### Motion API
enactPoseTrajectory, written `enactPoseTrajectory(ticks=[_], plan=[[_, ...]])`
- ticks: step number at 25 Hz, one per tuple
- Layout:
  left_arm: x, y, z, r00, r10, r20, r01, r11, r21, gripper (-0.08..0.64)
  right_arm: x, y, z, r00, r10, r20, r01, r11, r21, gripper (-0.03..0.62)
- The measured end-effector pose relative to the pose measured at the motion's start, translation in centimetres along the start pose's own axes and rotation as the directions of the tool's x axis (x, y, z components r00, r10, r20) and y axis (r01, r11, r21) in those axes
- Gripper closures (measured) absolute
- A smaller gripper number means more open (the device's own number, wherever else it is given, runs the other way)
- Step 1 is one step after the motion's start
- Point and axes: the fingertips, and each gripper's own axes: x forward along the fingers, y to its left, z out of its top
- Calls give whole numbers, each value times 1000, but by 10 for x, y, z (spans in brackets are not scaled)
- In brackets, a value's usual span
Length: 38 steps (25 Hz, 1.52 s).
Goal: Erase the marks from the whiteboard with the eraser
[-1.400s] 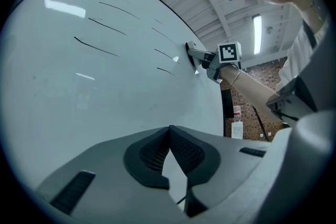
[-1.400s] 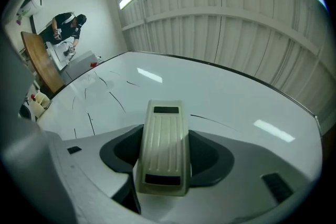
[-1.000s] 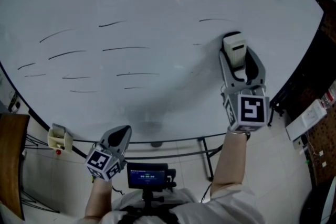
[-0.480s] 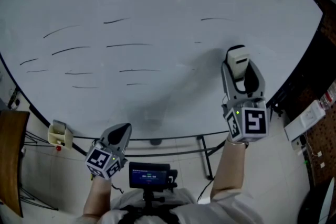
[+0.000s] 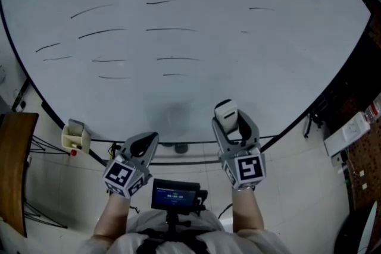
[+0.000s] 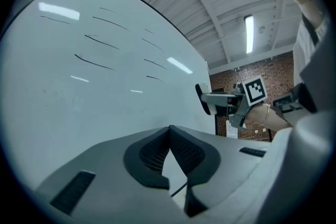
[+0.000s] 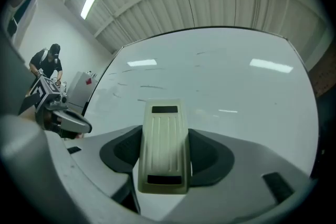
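The right gripper [image 5: 233, 128] is clenched on the eraser [image 5: 226, 115], gripping the pale block by its long sides so that its far end sticks out past the jaws toward the whiteboard [image 5: 286, 68]. In the head view the eraser sits low, over the board's bottom edge, and in the right gripper view it appears to be off the surface rather than pressed to it (contact cannot be ruled out from these angles). The left gripper [image 6: 169, 136] is closed on nothing, its jaws meeting at the tips, and it hangs near the lower rail beside the right one, taking no part.

Many dark strokes [image 5: 171, 29] lie across the upper left and middle of the board, with a short one [image 5: 262, 8] and a dot off to the upper right. The area around the eraser looks clean.

The step in hand looks like the gap between wiping passes, with the tool held ready but well apart from any ink. The next move probably calls for lifting the eraser up and leftward to the nearest strokes [image 5: 174, 74], setting its felt face flat on the board, and sweeping along each line with steady pressure. A tilted face would likely skip parts of these thin marks.
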Motion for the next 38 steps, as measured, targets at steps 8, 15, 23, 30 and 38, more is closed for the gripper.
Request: enactPoseTrajectory(ticks=[8,15,23,30,38], plan=[[-24,-18,-21,999,-35,-13,35,999,-21,565,-32,45,-40,997,-2,-76,5,999,40,333],[-40,-39,-11,1000,-16,3,16,1000,7,565,-60,56,-35,998,32,-53,-28,996,85,333],[-62,-117,-11,998,57,4,-57,998,-27,565,-141,55,-41,993,95,-63,-89,991,101,331],[-87,-218,-18,994,102,-25,-103,994,-44,565,-235,52,-52,982,171,-78,-160,978,135,330],[-121,-284,-14,985,167,-51,-166,986,17,565,-304,58,-58,973,228,-39,-215,955,203,328]])
